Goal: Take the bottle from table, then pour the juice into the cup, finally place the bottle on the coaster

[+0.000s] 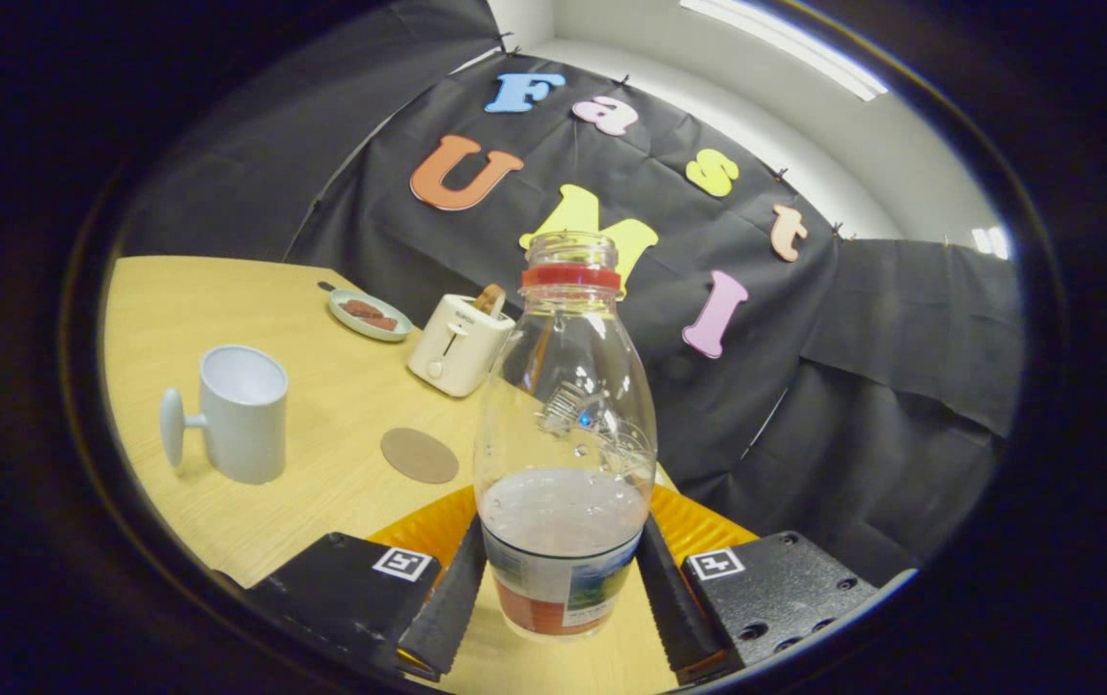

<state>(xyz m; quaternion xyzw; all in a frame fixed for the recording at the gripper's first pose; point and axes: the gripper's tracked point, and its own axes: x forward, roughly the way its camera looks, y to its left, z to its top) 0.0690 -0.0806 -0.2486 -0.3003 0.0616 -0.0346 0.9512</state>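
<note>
A clear plastic bottle [563, 405] with a red neck ring and no cap stands upright between my fingers. Pale juice fills roughly its lower third. My gripper [563, 555] is shut on the bottle, and both black pads [447, 603] press on its labelled lower part. To the left beyond the fingers, a light blue cup [242, 413] with a round knob handle stands on the wooden table [321, 386], its mouth open. A round brown coaster [419, 455] lies flat between the cup and the bottle.
Beyond the coaster stands a white toaster [459, 345] with a slice of bread in it. A small plate [369, 315] with brown pieces lies farther back. An orange ribbed mat [418, 529] lies just behind the bottle's base. The table's right edge runs close to the bottle.
</note>
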